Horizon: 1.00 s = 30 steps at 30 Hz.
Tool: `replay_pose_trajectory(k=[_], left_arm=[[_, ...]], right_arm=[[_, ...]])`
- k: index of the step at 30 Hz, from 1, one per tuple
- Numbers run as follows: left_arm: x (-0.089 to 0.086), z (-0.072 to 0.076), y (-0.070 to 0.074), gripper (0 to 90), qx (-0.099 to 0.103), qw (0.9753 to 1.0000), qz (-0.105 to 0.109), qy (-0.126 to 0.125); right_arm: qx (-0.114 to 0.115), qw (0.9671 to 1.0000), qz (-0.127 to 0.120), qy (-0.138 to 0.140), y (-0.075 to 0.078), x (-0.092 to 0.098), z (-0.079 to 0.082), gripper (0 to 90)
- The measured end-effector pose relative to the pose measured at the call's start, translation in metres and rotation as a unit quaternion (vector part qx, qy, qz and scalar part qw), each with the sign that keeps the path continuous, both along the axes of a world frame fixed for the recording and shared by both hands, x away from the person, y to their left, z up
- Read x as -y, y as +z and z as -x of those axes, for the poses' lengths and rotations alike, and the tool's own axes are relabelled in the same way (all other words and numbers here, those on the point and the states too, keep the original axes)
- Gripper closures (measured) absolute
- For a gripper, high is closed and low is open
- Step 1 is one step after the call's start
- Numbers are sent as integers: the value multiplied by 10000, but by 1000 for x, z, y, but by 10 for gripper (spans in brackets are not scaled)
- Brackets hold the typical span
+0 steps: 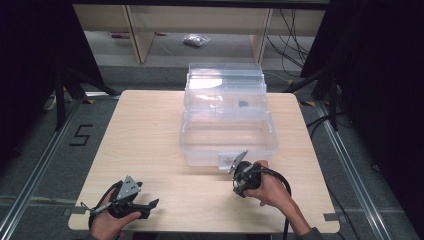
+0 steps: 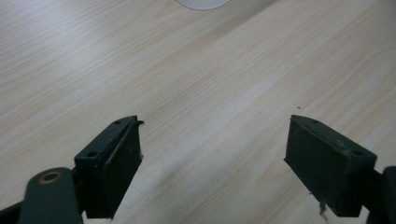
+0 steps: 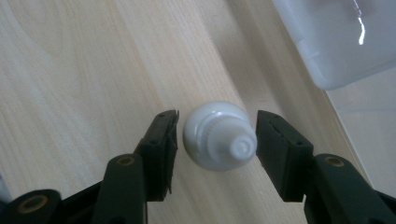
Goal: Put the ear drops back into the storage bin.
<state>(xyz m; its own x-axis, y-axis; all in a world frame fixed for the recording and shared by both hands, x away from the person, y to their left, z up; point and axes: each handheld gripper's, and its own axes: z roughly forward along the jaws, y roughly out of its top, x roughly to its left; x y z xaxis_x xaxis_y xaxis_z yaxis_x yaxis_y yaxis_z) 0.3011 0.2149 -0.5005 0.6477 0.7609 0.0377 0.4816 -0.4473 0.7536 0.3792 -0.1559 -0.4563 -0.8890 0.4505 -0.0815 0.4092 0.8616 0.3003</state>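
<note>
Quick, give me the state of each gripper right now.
Left gripper: open, nothing between its jaws, just the table.
Right gripper: open, jaws either side of a small white bottle, not yet closed on it.

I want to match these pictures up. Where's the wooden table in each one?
High view: the wooden table sits in the middle, under the clear box.
Left gripper view: pale wood behind the left claw.
Right gripper view: wood under the white bottle.
Shared landmark: the clear box, top right there.
</note>
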Motion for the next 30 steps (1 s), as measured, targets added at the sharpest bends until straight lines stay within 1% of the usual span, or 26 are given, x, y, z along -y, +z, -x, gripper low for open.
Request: replay_pose_trajectory(k=[2,3,4,5,6,7,8,9,10,11,12,14,15,16,17,18,19,20,21,23,24,25,26,27,29,30], left_arm=[[0,0,0,178,-3,10000,-5,6],[0,0,0,178,-6,10000,-2,-1],[0,0,1,178,-22,10000,3,-22],[0,0,0,178,0,10000,1,3],[0,0,0,179,-5,10000,-1,8],[0,0,0,179,-9,10000,-5,1],[0,0,0,180,-9,10000,-5,1],[0,0,0,182,-6,10000,1,-3],[0,0,0,182,-6,10000,1,-3],[0,0,0,182,-9,10000,0,0],[0,0,0,183,-12,10000,0,0],[0,0,0,184,-14,10000,3,-6],[0,0,0,184,-13,10000,5,-4],[0,0,0,184,-14,10000,2,-1],[0,0,0,185,-15,10000,0,3],[0,0,0,185,-14,10000,-1,13],[0,0,0,185,-25,10000,15,-13],[-1,0,0,185,-28,10000,44,-31],[0,1,0,185,-59,9999,94,-27],[0,1,0,185,-29,10000,28,-16],[0,0,0,185,-25,10000,-7,-10],[0,1,1,185,-53,10000,-21,-35],[0,1,0,185,-30,10000,15,-41],[0,1,1,185,-59,10000,-35,-35],[1,1,0,185,-33,9999,98,-20],[0,1,0,185,-33,10000,60,-20]], right_arm=[[-15,10000,31,-20,-1,-2,-2,522],[-102,9999,85,41,-1,-3,-3,536],[-128,9998,110,64,-1,-4,-3,579],[-173,9997,135,76,-1,-5,-4,593],[-136,9998,136,-15,-1,-6,-2,595],[-113,9998,138,55,0,-6,-3,598],[-113,9998,138,55,0,-6,-3,598],[-227,9993,302,14,2,-7,-2,601],[-227,9993,302,14,2,-7,-2,601],[-205,9992,342,94,3,-8,-2,602],[-219,9991,371,-43,4,-8,-1,602],[-191,9990,398,-19,5,-8,-1,602],[-162,9989,427,43,5,-8,-2,602],[-194,9988,457,-37,6,-8,-1,602],[-188,9988,457,20,7,-8,-1,602],[-200,9987,464,-6,7,-7,-1,603],[-172,9989,427,105,8,-7,-1,603],[-191,9989,416,66,9,-6,-1,602],[-198,9990,385,111,10,-5,-1,602],[-204,9990,383,46,14,-4,-1,603],[-196,9991,354,105,16,-3,-2,602],[-231,9992,319,-16,18,-2,-2,603],[-205,9994,266,96,19,0,-4,603],[-263,9993,242,54,21,0,-5,603],[-269,9993,236,96,25,3,-7,603],[-270,9993,262,-20,27,4,-7,603]])
